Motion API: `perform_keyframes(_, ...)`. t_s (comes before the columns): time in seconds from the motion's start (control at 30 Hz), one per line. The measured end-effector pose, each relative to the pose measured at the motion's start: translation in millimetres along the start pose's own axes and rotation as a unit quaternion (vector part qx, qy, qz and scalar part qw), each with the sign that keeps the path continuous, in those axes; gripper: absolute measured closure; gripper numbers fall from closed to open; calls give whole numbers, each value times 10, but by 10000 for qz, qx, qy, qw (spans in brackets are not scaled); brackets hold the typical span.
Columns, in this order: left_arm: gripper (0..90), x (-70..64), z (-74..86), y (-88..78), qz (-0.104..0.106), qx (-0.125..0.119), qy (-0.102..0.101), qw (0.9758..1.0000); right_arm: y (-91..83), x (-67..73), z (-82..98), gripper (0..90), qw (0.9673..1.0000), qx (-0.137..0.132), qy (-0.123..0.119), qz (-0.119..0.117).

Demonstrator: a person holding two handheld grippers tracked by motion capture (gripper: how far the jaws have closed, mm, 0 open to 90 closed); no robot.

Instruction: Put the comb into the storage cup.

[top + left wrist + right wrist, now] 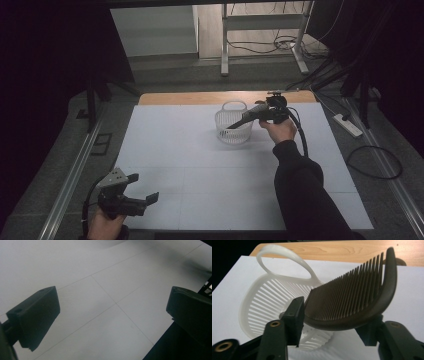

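Curving over the white basket [262,302], dark fine-toothed comb [354,297].

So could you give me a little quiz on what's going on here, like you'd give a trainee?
1. What lies between the jaws of the right gripper?
A. a spoon
B. a dark comb
C. a sponge
2. True or false: the left gripper has something between its jaws.
3. What white thing stands on the table just below the comb?

Key
1. B.
2. False: its jaws stand apart over the bare white table top.
3. The slotted white basket with a loop handle.
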State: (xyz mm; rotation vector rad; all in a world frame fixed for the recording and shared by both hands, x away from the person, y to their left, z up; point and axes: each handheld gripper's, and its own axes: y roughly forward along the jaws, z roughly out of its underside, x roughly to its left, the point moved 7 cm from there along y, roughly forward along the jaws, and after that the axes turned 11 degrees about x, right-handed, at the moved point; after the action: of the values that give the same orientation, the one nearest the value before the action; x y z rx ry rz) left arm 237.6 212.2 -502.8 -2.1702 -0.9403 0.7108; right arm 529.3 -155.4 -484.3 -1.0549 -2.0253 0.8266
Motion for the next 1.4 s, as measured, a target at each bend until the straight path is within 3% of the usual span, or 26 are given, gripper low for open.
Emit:
perform_keyframes(0.37, 0, -1, -1, 2, -8, 3, -2, 10000, -15, -2, 23, 205, 9993, 128, -173, 293)
perform_keyframes(0.73, 0, 4, -1, 3, -14, 11, -12, 10000, -57, 99, 65, 68, 9983, 304, -481, 80)
perform_keyframes(1.03, 0, 6, -2, 5, -25, 19, -25, 10000, -121, 117, 94, 25, 9978, 259, -615, -43)
perform_keyframes(1.4, 0, 7, -2, 7, -38, 27, -30, 10000, -173, 151, 160, 6, 9953, 300, -919, 102)
